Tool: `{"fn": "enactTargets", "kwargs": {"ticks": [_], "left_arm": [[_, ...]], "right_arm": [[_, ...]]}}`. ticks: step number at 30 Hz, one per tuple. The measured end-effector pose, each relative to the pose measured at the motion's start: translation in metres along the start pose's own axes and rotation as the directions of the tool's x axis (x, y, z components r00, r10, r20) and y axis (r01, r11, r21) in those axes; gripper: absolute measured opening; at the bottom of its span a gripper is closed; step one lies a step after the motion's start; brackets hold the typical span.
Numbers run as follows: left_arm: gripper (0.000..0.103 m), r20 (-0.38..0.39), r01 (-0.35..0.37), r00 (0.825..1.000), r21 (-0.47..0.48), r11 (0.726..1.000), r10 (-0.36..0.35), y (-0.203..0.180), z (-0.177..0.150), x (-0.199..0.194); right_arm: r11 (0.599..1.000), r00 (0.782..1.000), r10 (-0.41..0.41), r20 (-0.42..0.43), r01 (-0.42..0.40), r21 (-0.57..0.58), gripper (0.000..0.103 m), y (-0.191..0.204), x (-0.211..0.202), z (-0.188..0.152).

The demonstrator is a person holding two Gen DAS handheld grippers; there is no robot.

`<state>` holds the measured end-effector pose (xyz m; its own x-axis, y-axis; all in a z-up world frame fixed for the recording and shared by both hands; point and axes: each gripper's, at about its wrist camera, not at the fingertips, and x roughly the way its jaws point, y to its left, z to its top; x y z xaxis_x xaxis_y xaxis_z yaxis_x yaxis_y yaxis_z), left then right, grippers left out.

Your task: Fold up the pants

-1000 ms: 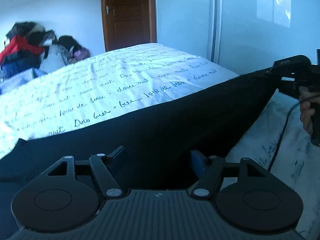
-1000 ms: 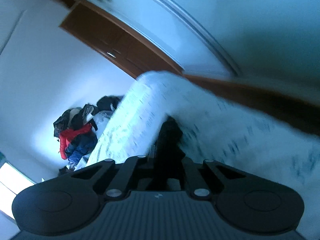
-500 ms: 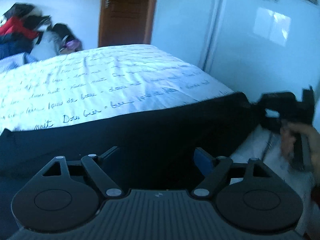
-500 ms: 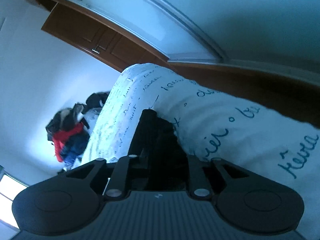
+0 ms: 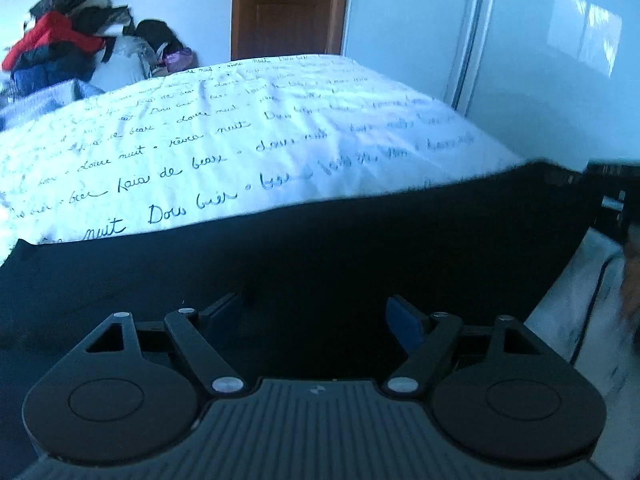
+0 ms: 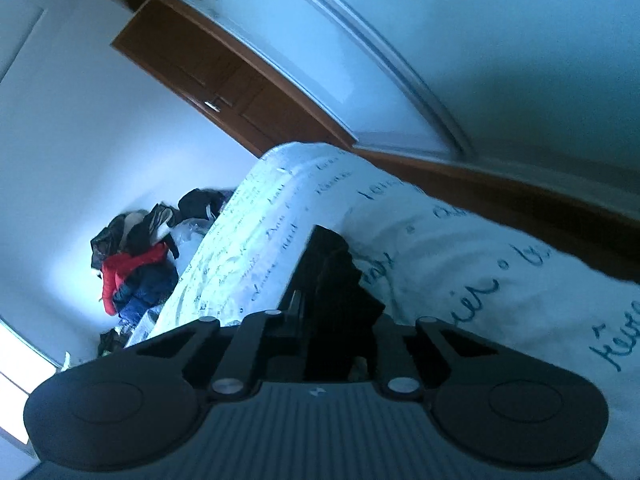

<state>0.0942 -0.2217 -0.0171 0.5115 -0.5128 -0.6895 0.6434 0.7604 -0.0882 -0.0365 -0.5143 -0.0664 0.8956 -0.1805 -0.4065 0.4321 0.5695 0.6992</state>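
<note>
**Item: black pants, fold in progress, early stage**

Location: we hold the pants (image 5: 320,256) as one dark band stretched along the near edge of the bed (image 5: 280,128), above its white script-printed cover; how much of the cloth touches the cover, we cannot tell.

Left gripper (image 5: 316,312): we see its fingers spread wide apart, the blue pad (image 5: 404,320) bare, dark cloth between and beneath them. We cannot tell whether any fabric is pinched; the wide gap suggests not.

Right gripper (image 6: 320,280): fingers drawn close and clamped on a bunched black end of the pants (image 6: 332,272), near the bed's right-hand edge, the view rolled sideways.

Done, in our judgement: the garment is laid out lengthwise and pulled taut from one end.

Left: no crosswise fold shows yet; bringing one end over the other and flattening remain.

Also present: clothes pile (image 5: 60,48) beyond the far left corner, brown door (image 5: 288,8).
</note>
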Motion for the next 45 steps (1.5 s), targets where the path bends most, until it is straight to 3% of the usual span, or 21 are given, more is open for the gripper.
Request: {"fn": "enactTargets", "kwargs": {"ticks": [3, 5, 7, 10, 13, 17, 18, 24, 28, 32, 35, 38, 41, 42, 45], "left_arm": [[0.082, -0.024, 0.096, 0.995, -0.109, 0.989, -0.099, 0.005, 0.013, 0.005], [0.084, -0.039, 0.171, 0.982, -0.207, 0.963, -0.183, 0.012, 0.017, 0.011], [0.085, -0.051, 0.244, 0.960, -0.327, 0.913, -0.275, 0.019, 0.017, 0.020], [0.086, -0.048, 0.318, 0.922, -0.472, 0.822, -0.384, 0.027, 0.012, 0.034], [0.089, -0.005, 0.378, 0.892, -0.542, 0.751, -0.453, 0.030, 0.006, 0.039], [0.093, 0.037, 0.431, 0.853, -0.614, 0.661, -0.521, 0.031, -0.001, 0.046], [0.094, 0.048, 0.438, 0.845, -0.635, 0.637, -0.533, 0.032, -0.003, 0.048], [0.096, 0.119, 0.466, 0.824, -0.698, 0.543, -0.554, 0.037, -0.003, 0.054], [0.096, 0.134, 0.462, 0.816, -0.735, 0.496, -0.562, 0.033, 0.004, 0.065], [0.093, 0.133, 0.468, 0.806, -0.740, 0.483, -0.577, 0.028, 0.015, 0.076], [0.084, 0.130, 0.473, 0.798, -0.739, 0.479, -0.588, 0.023, 0.021, 0.085], [0.073, 0.122, 0.468, 0.794, -0.749, 0.470, -0.596, 0.020, 0.021, 0.091], [0.039, 0.107, 0.457, 0.797, -0.752, 0.476, -0.595, 0.018, 0.019, 0.095], [0.022, 0.103, 0.448, 0.807, -0.749, 0.488, -0.582, 0.018, 0.017, 0.094], [0.012, 0.103, 0.434, 0.838, -0.720, 0.541, -0.535, 0.019, 0.017, 0.086]], "right_arm": [[0.982, 1.000, -0.005, -0.004, 0.005, -0.189, 0.012, 0.028, -0.003, -0.006], [0.953, 1.000, -0.018, 0.003, 0.018, -0.303, 0.012, 0.047, -0.003, -0.012], [0.906, 0.999, -0.039, 0.011, 0.040, -0.421, 0.012, 0.065, -0.004, -0.022], [0.806, 0.996, -0.077, 0.038, 0.085, -0.586, 0.012, 0.090, -0.002, -0.039], [0.626, 0.993, -0.094, 0.074, 0.117, -0.771, 0.012, 0.117, -0.004, -0.067], [0.304, 0.996, -0.061, 0.071, 0.086, -0.949, 0.012, 0.147, -0.011, -0.130], [0.273, 0.997, -0.056, 0.060, 0.073, -0.959, 0.012, 0.151, -0.013, -0.140], [0.188, 0.997, -0.039, 0.064, 0.071, -0.980, 0.012, 0.160, -0.020, -0.175], [0.202, 0.998, -0.014, 0.053, 0.055, -0.978, 0.012, 0.163, -0.034, -0.180], [0.175, 1.000, -0.003, 0.027, 0.027, -0.984, 0.012, 0.164, -0.044, -0.191], [0.172, 1.000, -0.005, 0.012, 0.013, -0.985, 0.012, 0.165, -0.048, -0.193], [0.231, 1.000, 0.018, -0.006, -0.010, -0.973, 0.012, 0.168, -0.051, -0.182], [0.292, 0.999, 0.046, -0.022, -0.035, -0.956, 0.012, 0.171, -0.056, -0.174], [0.302, 0.998, 0.051, -0.031, -0.045, -0.952, 0.012, 0.172, -0.056, -0.174], [0.288, 0.998, 0.048, -0.033, -0.045, -0.957, 0.013, 0.173, -0.054, -0.177]]}}
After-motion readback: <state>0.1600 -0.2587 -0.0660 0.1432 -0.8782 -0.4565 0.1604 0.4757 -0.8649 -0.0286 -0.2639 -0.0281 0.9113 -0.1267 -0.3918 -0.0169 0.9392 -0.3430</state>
